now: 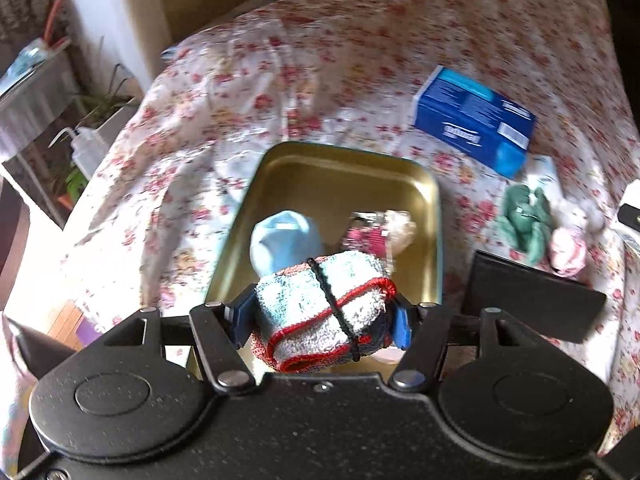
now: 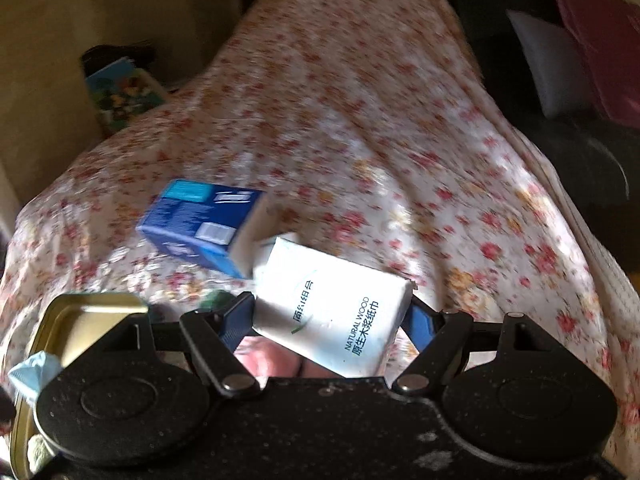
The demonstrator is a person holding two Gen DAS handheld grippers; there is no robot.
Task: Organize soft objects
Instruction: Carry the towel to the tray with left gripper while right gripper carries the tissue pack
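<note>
Here, seen only from the left wrist: left gripper (image 1: 324, 316), fingers clamped on a rolled grey towel with red trim and a black band (image 1: 320, 312), held over the near end of a gold rectangular metal tin (image 1: 344, 172) on the floral bedspread (image 1: 280, 80); inside, a pale blue soft bundle (image 1: 284, 240) and a pink packet (image 1: 368, 236). Rightward, a blue cardboard box (image 1: 476, 120), a green plush toy (image 1: 524, 220). Seen only from the right wrist: right gripper (image 2: 332, 316), fingers clamped on a white tissue pack (image 2: 336, 304), partly hiding something pink beneath.
</note>
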